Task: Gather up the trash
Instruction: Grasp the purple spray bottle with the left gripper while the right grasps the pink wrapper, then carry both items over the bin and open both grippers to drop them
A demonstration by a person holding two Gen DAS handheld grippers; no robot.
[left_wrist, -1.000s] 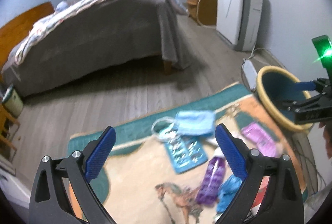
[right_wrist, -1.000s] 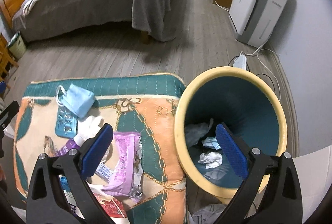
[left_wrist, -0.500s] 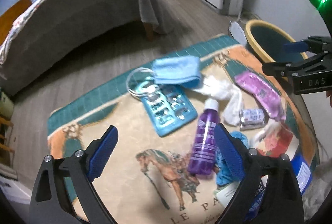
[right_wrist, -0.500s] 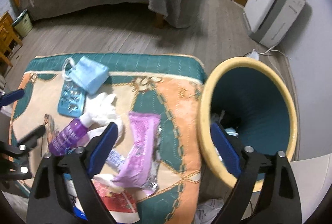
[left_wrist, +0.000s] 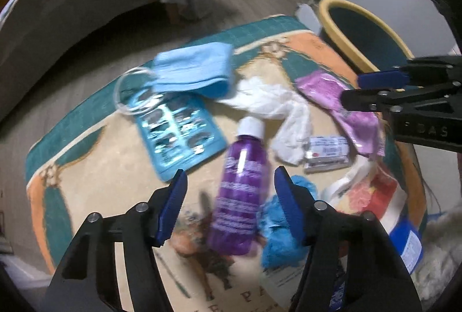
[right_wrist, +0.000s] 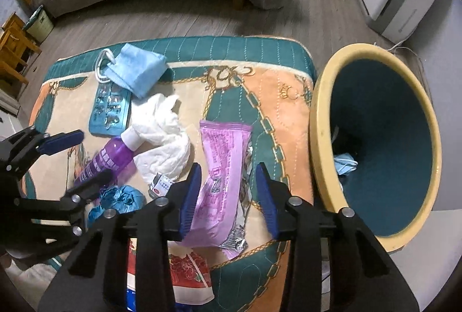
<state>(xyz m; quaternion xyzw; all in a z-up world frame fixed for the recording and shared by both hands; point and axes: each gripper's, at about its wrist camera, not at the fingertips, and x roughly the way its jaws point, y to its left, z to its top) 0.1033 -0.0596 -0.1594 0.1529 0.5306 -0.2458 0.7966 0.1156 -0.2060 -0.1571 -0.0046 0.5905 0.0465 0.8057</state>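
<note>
Crowding is threatening both half-spread, narrowing tongs: left tongs (left_wrist: pixel 229 190) straddling the purple bottle (left_wrist: pixel 241 193) risk snagging the blue wad (left_wrist: pixel 281 228), while right tongs (right_wrist: pixel 228 190) are bracketing the pink wrapper (right_wrist: pixel 221 182), unpinched.

One purple bottle (right_wrist: pixel 111 157), one blue face mask (right_wrist: pixel 138 68), one blister pack (right_wrist: pixel 109 109), one pink wrapper (right_wrist: pixel 222 176), one white tissue wad (right_wrist: pixel 163 135), one bin (right_wrist: pixel 320 138), one rug (right_wrist: pixel 219 49)

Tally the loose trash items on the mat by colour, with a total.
Blue: 3, the face mask, blister pack, crumpled blue wad
Purple or pink: 2, the bottle, wrapper
White: 1, the tissue
Total: 6
</note>
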